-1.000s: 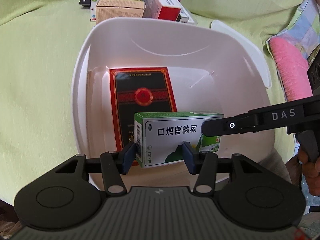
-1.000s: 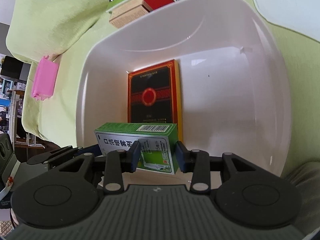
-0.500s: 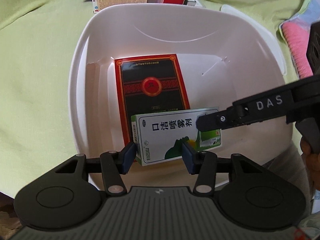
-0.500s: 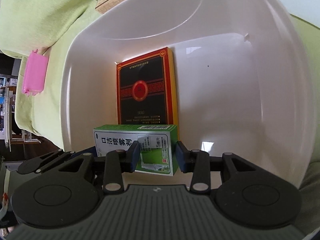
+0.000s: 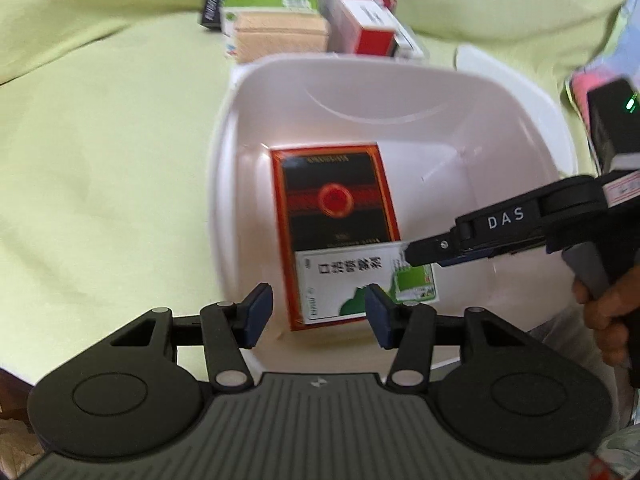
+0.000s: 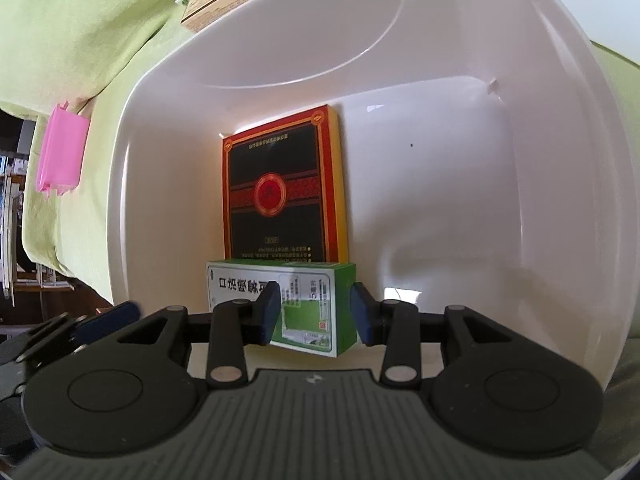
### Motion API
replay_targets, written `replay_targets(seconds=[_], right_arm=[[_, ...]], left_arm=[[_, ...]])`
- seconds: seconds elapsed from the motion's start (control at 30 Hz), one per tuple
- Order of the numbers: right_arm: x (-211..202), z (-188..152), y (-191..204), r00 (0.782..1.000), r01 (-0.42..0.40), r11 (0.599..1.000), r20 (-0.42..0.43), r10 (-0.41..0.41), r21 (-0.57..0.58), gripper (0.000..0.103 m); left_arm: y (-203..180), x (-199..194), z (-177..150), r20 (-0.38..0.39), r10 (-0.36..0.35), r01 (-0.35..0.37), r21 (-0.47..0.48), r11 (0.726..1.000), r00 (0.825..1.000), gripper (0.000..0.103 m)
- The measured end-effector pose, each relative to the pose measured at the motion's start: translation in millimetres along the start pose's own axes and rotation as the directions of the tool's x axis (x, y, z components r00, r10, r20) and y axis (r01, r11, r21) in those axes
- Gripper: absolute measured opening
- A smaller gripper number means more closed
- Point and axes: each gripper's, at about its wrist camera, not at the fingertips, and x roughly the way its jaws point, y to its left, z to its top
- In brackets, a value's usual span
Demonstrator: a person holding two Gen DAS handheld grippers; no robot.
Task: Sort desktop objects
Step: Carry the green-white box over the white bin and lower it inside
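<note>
- I am in a home, by the look of it: a soft yellow-green cloth (image 5: 100, 152) covers the surface I work over (wrinkled like a bedspread or sofa cover).
- A white plastic basin (image 6: 560, 208) sits on it, with packaged household boxes (image 5: 304, 24) stacked behind.
- A pink plastic item (image 6: 62, 156) lies aside, near furniture at the edge.

White tub (image 5: 224, 184) — green-white box (image 6: 308, 304)

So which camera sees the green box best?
The right wrist view: the green box sits close and sharp between the right claw fingers. The left wrist view shows it blurred, its right end hidden behind that claw.
</note>
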Motion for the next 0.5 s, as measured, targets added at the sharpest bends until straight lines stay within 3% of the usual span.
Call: replay_targets(seconds=[0.17,0.5], right_arm=[[7.5,5.3,7.1,1.0,0.02,1.0,0.01,-0.02,-0.02,0.036],[21.0,10.4,27.1,0.997,0.078,0.989,-0.016,-0.08,-0.127,0.037]], left_arm=[[10.0,-17.5,-4.7,0.039,-0.006,0.006,-0.022,1.0,0.999,0.056],[11.7,-16.9,-3.4,0.054,-0.002,0.003,-0.023,1.0,0.999,0.056]])
